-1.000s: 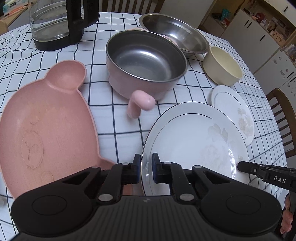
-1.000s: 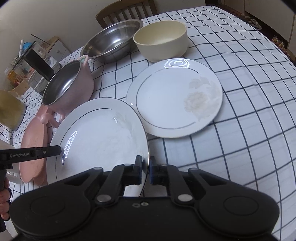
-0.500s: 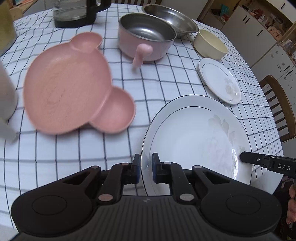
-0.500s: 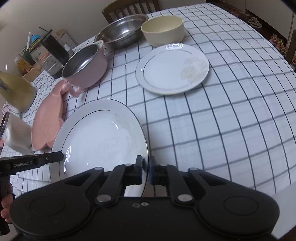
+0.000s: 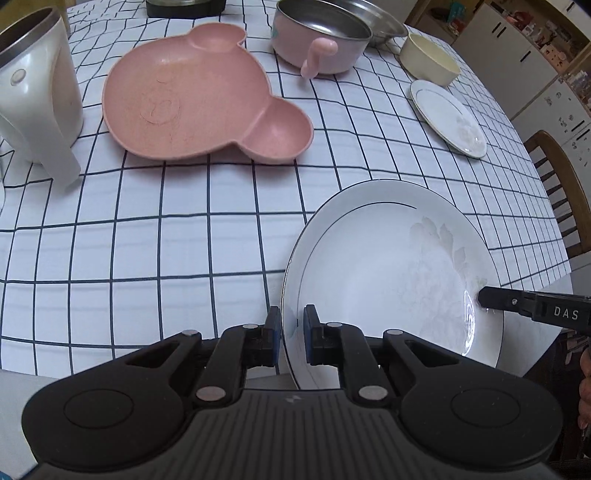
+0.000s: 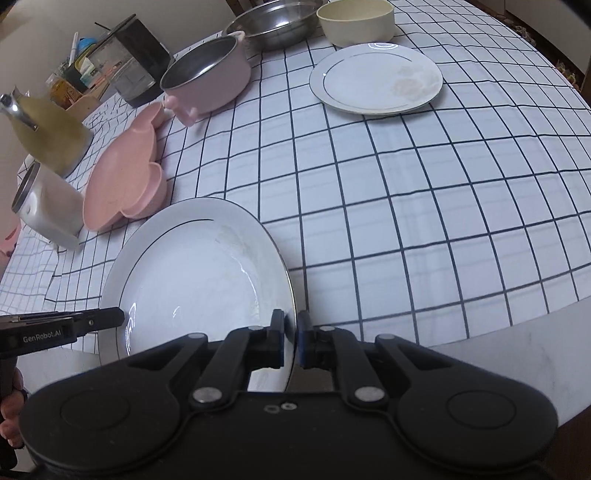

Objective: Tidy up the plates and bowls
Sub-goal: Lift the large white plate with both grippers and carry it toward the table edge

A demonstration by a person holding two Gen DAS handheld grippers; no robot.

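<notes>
So, early going by my read: nothing on the checked tablecloth (image 6: 406, 206) is stacked yet. Largest piece first: the large white plate (image 5: 373, 273) hangs clear above the near table edge, carried between my two claws. My left gripper (image 5: 291, 334) is clamped on its left rim, my right gripper (image 6: 291, 341) on the opposite rim; jaws pinched down to plate thickness on both. The pink bear-shaped divided plate (image 5: 188, 99) lies alone at left, beside a white jug (image 5: 35, 92). The pink handled pot (image 5: 325, 40) sits further back, the steel bowl (image 6: 273, 22) behind it, rims seemingly touching. The small white plate (image 6: 376, 79) lies flat at far right, just in front of the cream bowl (image 6: 356, 20). Judgement: the plate in hand needs a landing spot, probably under the small plate. Bowls remain un-nested. Most work left.
</notes>
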